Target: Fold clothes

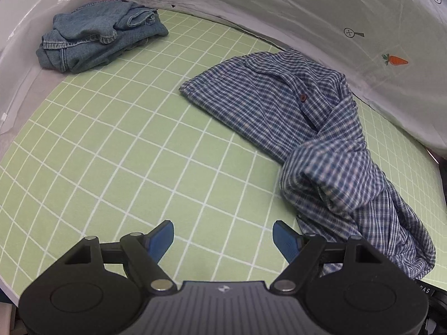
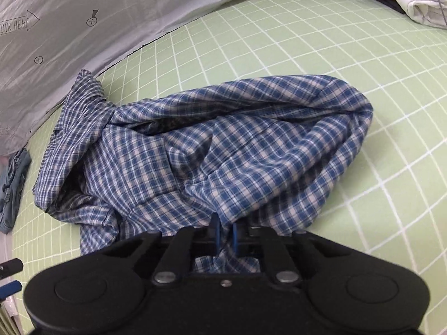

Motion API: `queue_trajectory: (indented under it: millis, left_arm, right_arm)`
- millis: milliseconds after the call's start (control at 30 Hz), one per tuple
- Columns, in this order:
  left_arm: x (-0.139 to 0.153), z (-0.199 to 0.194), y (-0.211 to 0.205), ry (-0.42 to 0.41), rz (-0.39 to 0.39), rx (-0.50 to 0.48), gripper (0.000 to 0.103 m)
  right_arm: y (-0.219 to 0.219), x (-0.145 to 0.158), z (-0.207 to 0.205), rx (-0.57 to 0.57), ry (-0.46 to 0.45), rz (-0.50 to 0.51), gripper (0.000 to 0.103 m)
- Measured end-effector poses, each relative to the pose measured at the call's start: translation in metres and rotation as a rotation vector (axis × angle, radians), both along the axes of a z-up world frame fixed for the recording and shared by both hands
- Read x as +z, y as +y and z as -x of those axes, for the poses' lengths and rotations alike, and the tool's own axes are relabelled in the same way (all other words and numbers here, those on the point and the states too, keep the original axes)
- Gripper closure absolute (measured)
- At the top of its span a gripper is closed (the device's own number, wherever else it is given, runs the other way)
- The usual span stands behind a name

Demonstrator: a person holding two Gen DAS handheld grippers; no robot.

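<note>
The light, limp checked shirt (image 2: 212, 150) is being pinched at its bunched near edge by the right gripper (image 2: 225, 236); the left gripper (image 1: 223, 240) is being held spread, empty, and is probably best placed on the flat hem.

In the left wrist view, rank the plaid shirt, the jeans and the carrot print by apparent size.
1. Plaid shirt, largest, though it lies nearer the camera.
2. Jeans, smaller and farther off.
3. Carrot print, by far the smallest.
</note>
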State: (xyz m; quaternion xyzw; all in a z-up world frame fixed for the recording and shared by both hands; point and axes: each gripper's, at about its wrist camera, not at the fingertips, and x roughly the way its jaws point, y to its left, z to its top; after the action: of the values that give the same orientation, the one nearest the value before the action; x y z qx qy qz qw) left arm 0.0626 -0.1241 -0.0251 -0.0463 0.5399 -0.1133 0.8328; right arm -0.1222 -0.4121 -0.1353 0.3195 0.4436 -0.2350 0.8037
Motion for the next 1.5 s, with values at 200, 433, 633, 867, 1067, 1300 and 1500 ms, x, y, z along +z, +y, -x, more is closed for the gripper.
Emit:
queue_trajectory:
  millis: [200, 433, 633, 867, 1067, 1300, 1500]
  left_arm:
    - [-0.007, -0.021, -0.025, 0.005, -0.016, 0.052, 0.024]
    - [-0.022, -0.059, -0.047, 0.034, -0.06, 0.122, 0.024]
    - [-0.022, -0.081, -0.058, 0.016, -0.092, 0.122, 0.024]
    - [-0.019, -0.072, -0.05, 0.014, -0.068, 0.125, 0.022]
    - [-0.018, -0.055, -0.042, 0.021, -0.03, 0.115, 0.022]
    - [-0.003, -0.037, -0.033, -0.022, -0.005, 0.097, 0.022]
    - [0.007, -0.028, -0.023, -0.054, -0.005, 0.116, 0.021]
  right_arm:
    - [-0.071, -0.002, -0.005, 0.017, 0.058, 0.134, 0.096]
    - [-0.182, -0.006, -0.067, 0.034, 0.111, 0.284, 0.095]
    - [-0.25, -0.009, -0.148, 0.021, 0.151, 0.408, 0.093]
    - [-0.237, 0.026, -0.141, -0.118, 0.097, 0.45, 0.039]
    - [-0.168, 0.054, -0.102, -0.1, -0.066, 0.323, 0.027]
    - [-0.101, 0.035, -0.121, 0.015, -0.069, 0.24, 0.029]
    - [-0.084, 0.044, -0.1, 0.07, -0.131, 0.284, 0.099]
